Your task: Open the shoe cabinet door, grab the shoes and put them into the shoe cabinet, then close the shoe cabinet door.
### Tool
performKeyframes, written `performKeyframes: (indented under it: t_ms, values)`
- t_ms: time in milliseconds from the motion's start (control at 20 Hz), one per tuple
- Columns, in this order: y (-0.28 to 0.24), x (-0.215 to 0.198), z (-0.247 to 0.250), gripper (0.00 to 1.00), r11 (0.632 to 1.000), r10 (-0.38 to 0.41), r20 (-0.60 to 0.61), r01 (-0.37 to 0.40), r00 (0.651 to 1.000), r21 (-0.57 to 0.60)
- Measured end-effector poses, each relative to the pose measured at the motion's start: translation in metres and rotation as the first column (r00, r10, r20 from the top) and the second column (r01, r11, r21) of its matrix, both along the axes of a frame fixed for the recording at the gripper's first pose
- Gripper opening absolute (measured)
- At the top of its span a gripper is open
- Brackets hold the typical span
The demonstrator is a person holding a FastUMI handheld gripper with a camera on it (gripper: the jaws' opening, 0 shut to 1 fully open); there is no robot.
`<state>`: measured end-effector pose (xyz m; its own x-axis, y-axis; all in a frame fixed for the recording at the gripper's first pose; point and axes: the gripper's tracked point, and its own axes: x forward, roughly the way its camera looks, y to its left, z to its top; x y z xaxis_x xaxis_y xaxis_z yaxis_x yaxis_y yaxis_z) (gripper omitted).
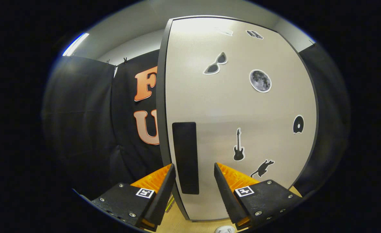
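Claw: gripper (193, 181) is hanging spread wide, fingers apart and pinching nothing, pointing straight at the lower part of the door.
Fingers: one is sitting outside the door's free edge, over the black cloth; the other is sitting in front of the door's face, so the edge is lying in the gap between them.
Door: pale cabinet door (242, 106) is standing upright just ahead, decorated with stickers; whether it is fully shut or slightly ajar, I cannot tell from here.
Handle: dark handle (185, 158) is running upright along the free edge, its long axis vertical, its lower end dipping between the fingers, nearer the outer one.
Key relation: handle and edge are lining up with the open gap, so a short push forward and a squeeze is looking like the way to catch them, then a swing outward away from the hinge side.
Floor: wooden floor (174, 223) is showing beneath the fingers.
Shoes: I am not able to place them.
Stage: opening appears to be just starting; stowing and closing are not yet done.
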<state>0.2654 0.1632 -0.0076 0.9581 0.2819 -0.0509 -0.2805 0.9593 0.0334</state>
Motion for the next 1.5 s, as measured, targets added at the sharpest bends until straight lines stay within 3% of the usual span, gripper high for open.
performKeyframes:
  t_ms: [150, 200, 300, 600, 850, 1500]
  values:
    - [0.004, 0.008, -0.001, 0.65, 1.000, -0.006, 0.015, 0.006, 1.000, -0.019]
    - [0.007, 0.009, -0.003, 0.52, 1.000, 0.005, 0.004, -0.004, 1.000, -0.023]
    - [0.008, 0.008, -0.003, 0.37, 1.000, -0.006, 0.001, 0.006, 1.000, -0.025]
    - [0.003, -0.010, -0.006, 0.29, 1.000, 0.006, -0.036, -0.006, 0.999, -0.009]
    - [-0.020, -0.054, -0.003, 0.24, 1.000, 0.012, -0.040, -0.011, 0.999, 0.003]
    - [-0.121, -0.165, -0.005, 0.19, 0.990, -0.141, -0.071, 0.142, 0.987, 0.009]
